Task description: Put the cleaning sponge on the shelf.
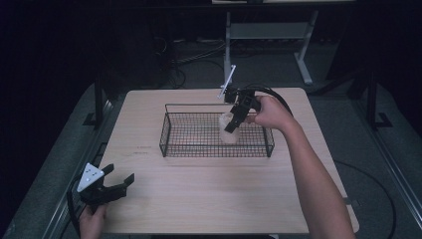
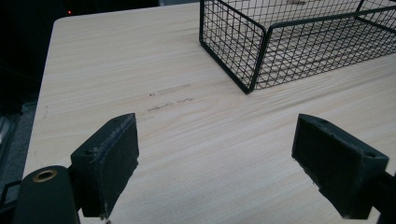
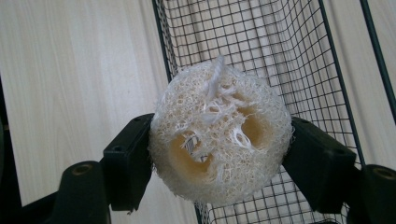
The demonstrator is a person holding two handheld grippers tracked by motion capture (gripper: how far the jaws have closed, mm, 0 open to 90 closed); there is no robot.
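The loofah sponge [image 3: 219,135] is a pale cream, round slice of coarse, fibrous mesh, with a few darker hollow channels through its face and a short tuft of white string at its top. It sits clamped between the two black jaws of the right gripper [image 3: 219,154], one jaw pressed against each side. In the high view the sponge [image 1: 228,128] hangs over the right part of the black wire basket [image 1: 171,144], which stands on the far half of the light wooden bench [image 1: 209,199]; whether it touches the basket floor cannot be told. The right hand [image 1: 271,113] reaches in from the basket's right side, forearm stretched diagonally across the bench, with the right gripper [image 1: 234,122] angled downward into the basket. The left gripper [image 1: 122,181] rests low at the near left corner of the bench, held by the left hand [image 1: 92,221], its jaws spread wide with nothing between them, pointing toward the basket.
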